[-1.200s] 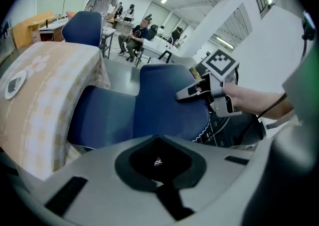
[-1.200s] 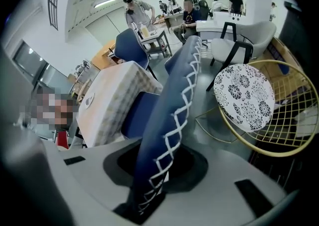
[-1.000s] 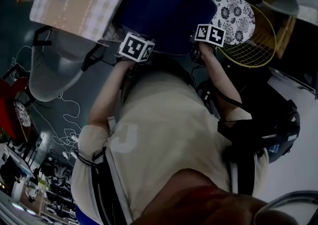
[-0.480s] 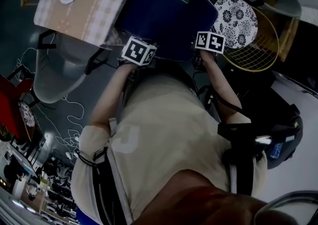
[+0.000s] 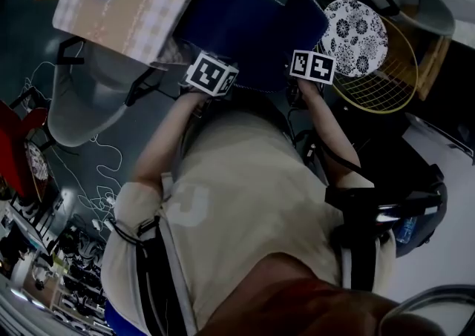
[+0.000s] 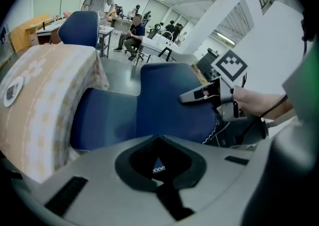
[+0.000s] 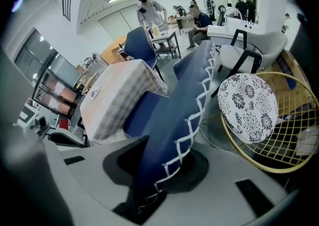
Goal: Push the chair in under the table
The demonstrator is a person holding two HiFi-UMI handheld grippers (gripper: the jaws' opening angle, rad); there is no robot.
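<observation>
Head view, from left to right: a table under a checked beige cloth fills the upper left. The blue chair stands at top centre, the table's corner overlapping the left part of its seat. A floral cushion lies on a yellow wire chair at the upper right. The person's two arms reach up the frame to the chair's near side.

Left gripper view: the left gripper has its jaws brought fully together with nothing between them. A sliver of blue fabric with white stitching shows just past the tips; I cannot tell whether they touch it.

Right gripper view: the right gripper is partly open and clamped around the stitched edge of the backrest, which fills the gap between its jaws.
</observation>
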